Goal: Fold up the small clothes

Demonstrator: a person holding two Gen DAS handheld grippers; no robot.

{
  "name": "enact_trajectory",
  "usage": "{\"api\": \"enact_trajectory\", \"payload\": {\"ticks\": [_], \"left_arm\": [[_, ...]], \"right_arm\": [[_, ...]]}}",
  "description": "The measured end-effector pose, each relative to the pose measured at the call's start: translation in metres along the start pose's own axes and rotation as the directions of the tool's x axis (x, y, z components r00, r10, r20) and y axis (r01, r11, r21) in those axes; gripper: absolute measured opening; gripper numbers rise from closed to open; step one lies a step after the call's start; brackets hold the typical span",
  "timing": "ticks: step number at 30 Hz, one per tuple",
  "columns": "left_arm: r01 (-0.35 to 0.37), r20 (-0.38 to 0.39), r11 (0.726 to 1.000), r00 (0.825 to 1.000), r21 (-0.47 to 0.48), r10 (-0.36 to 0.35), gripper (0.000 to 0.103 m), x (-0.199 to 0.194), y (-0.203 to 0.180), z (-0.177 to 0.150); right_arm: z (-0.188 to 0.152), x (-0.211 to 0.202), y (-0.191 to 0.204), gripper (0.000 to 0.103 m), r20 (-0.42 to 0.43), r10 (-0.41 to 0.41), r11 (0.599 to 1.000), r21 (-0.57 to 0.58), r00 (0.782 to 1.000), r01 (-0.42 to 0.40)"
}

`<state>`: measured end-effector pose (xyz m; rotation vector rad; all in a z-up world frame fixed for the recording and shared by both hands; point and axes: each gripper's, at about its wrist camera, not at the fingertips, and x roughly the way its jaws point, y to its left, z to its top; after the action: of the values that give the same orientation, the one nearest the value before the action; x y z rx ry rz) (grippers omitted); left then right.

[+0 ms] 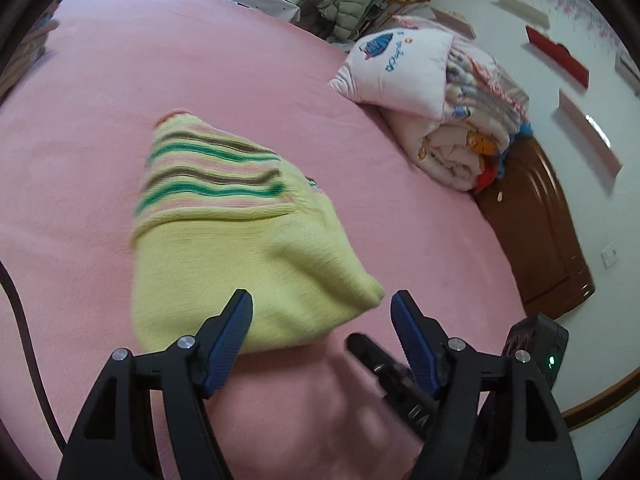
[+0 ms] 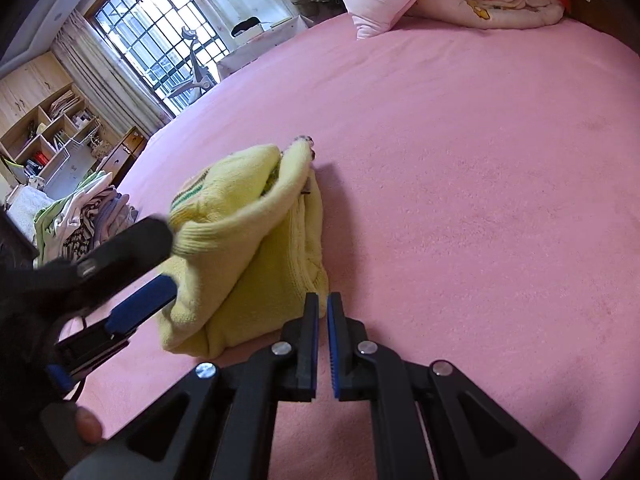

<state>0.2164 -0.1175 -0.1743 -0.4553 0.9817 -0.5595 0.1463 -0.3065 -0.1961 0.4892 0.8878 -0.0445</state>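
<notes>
A small yellow knit sweater [image 1: 240, 248] with green, brown and pink stripes lies folded in a bundle on the pink bed [image 1: 200, 80]. My left gripper [image 1: 322, 304] is open, its fingers wide apart just at the sweater's near edge, holding nothing. In the right wrist view the sweater [image 2: 248, 248] is a thick folded bundle. The left gripper [image 2: 168, 256] shows at its left side, open around the yellow edge. My right gripper [image 2: 323, 300] is shut, jaws almost touching, empty, just beside the sweater's near right corner.
A pink pillow [image 1: 396, 68] and a rolled quilt [image 1: 460, 136] lie at the head of the bed by the brown headboard [image 1: 536, 220]. A pile of other clothes [image 2: 88, 216] sits off the bed's left edge. A window [image 2: 160, 36] and shelves [image 2: 44, 128] stand behind.
</notes>
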Motion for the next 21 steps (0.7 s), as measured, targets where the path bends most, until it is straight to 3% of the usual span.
{"api": "enact_trajectory", "payload": {"ticks": [6,8,11,16,21], "left_arm": [[-0.155,0.022,0.985,0.987,-0.078,0.158,0.07,-0.031,0.055,0.004],[-0.189,0.003,0.974,0.982,-0.123,0.191,0.07,-0.033,0.075,0.004],[-0.22,-0.045,0.964,0.975,-0.153,0.215,0.07,-0.027,0.091,0.004],[-0.228,-0.086,0.965,0.972,-0.131,0.218,0.071,-0.015,0.094,-0.006],[-0.236,-0.083,0.966,0.97,-0.102,0.229,0.072,-0.013,0.09,-0.008]], "right_arm": [[0.013,-0.02,0.01,0.007,0.05,0.018,0.999,-0.037,0.999,-0.016],[0.021,-0.027,0.019,0.022,0.061,0.047,0.998,-0.052,0.997,-0.044],[0.032,-0.036,0.035,0.04,0.087,0.076,0.993,-0.095,0.993,-0.067],[0.042,-0.035,0.067,0.052,0.084,0.099,0.972,-0.222,0.992,-0.078],[0.041,0.003,0.098,0.053,0.04,0.0,0.921,-0.389,0.999,0.016]]}}
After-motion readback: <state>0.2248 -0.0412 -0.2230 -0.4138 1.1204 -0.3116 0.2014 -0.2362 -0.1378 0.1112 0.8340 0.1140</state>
